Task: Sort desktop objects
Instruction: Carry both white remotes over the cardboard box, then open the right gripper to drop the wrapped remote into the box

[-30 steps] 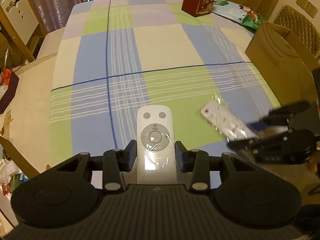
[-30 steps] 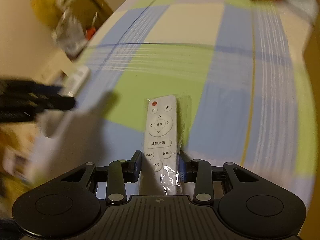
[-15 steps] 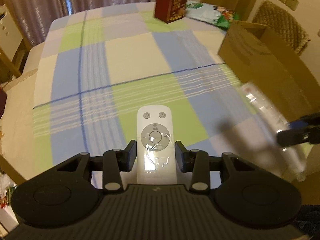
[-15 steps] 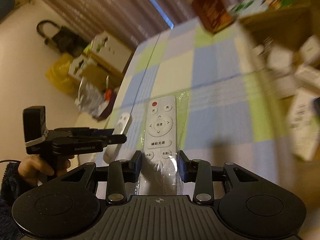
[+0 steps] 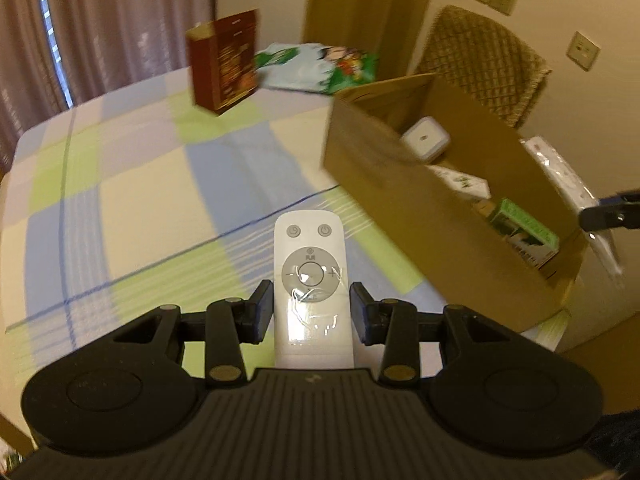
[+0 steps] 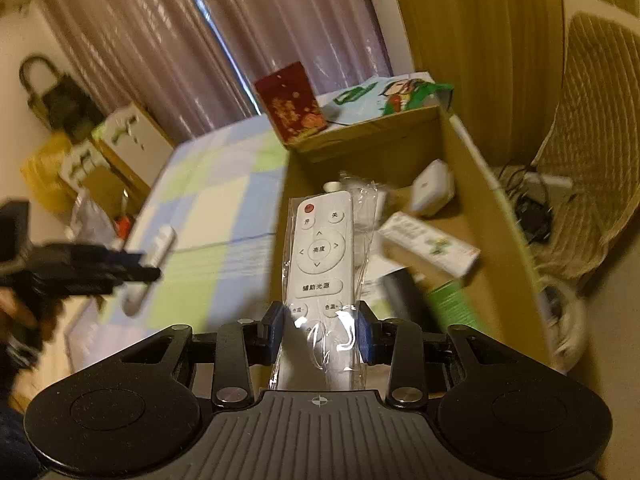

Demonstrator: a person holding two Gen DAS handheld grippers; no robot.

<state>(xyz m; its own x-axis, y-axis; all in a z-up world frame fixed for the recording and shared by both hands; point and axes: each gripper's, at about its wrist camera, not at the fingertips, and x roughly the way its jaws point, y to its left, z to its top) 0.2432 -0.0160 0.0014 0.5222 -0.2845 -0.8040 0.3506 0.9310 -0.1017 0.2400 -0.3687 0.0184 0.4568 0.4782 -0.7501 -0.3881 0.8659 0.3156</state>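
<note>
left wrist view: my left gripper [image 5: 312, 306] has its jaws pinching a short white remote [image 5: 310, 280] at its lower half, long axis running straight out toward 12 o'clock along the fingers.
right wrist view: my right gripper [image 6: 320, 330] has its jaws pinching a long white remote in a clear plastic sleeve [image 6: 322, 256], long axis also toward 12 o'clock, red button at the far end.
box: the open cardboard box [image 5: 400, 172] sits at the table's [image 5: 132, 184] edge, at about 2 o'clock from the left jaws; in the right view its opening [image 6: 456, 232] lies straight ahead, from 12 to 2 o'clock.
box contents: a white square device [image 5: 425, 145] and green-and-white cartons [image 5: 524, 232] lie inside already.
key relation: the sleeved remote's far end hangs over the box interior, while the short remote is over the checked cloth, beside the box's near wall and not above the opening.
nearer hand: i judge the right hand is nearer to a drop; the left needs to carry toward 2 o'clock first.
other gripper seen: the left gripper with its remote shows at 9 o'clock in the right view [image 6: 132, 272]; the right one's tip shows at 3 o'clock in the left view [image 5: 612, 216].
risk: i would guess the loose sleeve could snag on a jaw at release.
</note>
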